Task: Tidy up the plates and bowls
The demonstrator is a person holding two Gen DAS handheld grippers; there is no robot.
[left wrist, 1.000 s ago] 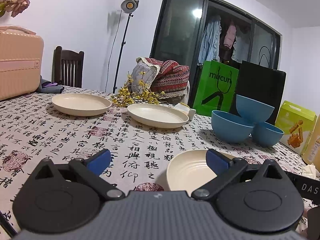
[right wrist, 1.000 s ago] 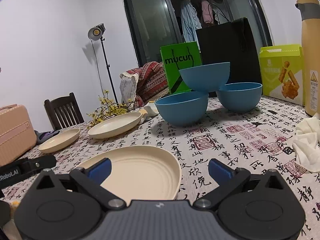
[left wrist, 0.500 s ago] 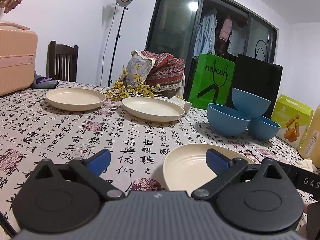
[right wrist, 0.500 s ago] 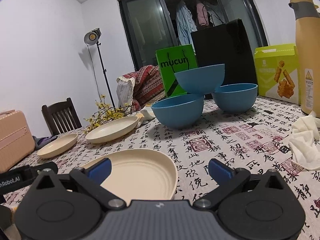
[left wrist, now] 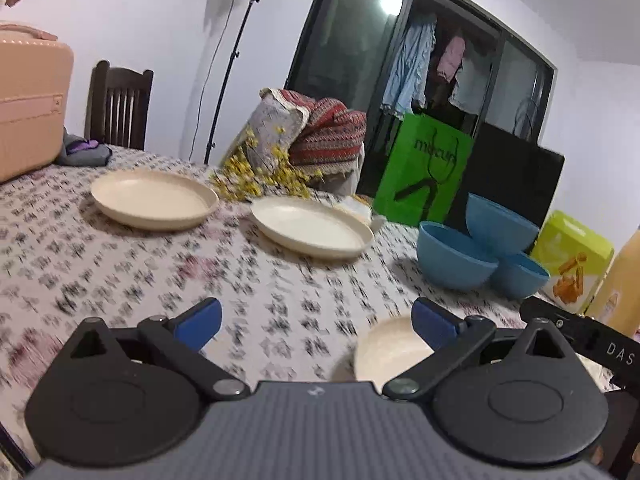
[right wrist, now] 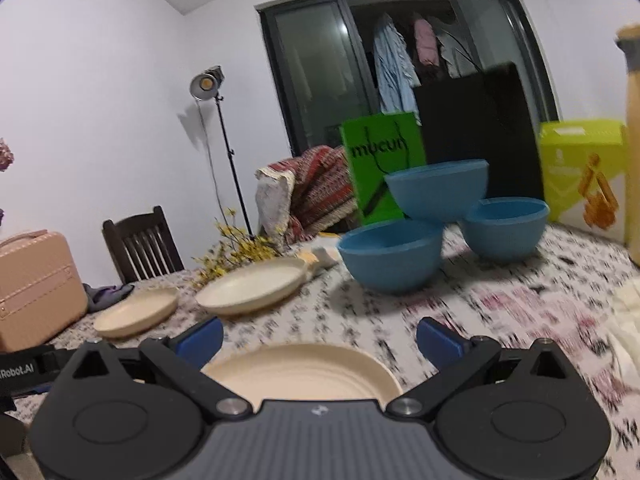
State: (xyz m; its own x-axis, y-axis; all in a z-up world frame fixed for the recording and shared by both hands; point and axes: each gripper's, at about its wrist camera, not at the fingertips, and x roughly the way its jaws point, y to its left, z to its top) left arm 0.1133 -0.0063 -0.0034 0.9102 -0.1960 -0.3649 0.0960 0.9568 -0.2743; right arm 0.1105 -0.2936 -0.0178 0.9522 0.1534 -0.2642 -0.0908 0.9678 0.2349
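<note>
Three cream plates lie on the patterned tablecloth: a far left plate (left wrist: 154, 199), a middle plate (left wrist: 310, 227) and a near plate (left wrist: 390, 354). In the right wrist view they are the far plate (right wrist: 136, 312), the middle plate (right wrist: 254, 286) and the near plate (right wrist: 300, 370). Three blue bowls stand clustered, one bowl (right wrist: 438, 188) resting on the rims of two others (right wrist: 390, 256) (right wrist: 504, 232). My left gripper (left wrist: 316, 320) is open above the cloth, left of the near plate. My right gripper (right wrist: 320, 334) is open over the near plate's far rim.
A green bag (left wrist: 424, 172) and a black bag (left wrist: 516, 176) stand behind the bowls. A yellow-green box (right wrist: 584, 176) and a tall tan bottle (right wrist: 632, 140) are at right. A pink case (left wrist: 28, 104), yellow flowers (left wrist: 260, 176), a white cloth (right wrist: 628, 320) and a chair (left wrist: 118, 108) surround the plates.
Both views are now blurred by motion. The near plate has slipped lower and to the right behind the left gripper. In the right view it sits lower and more centred.
</note>
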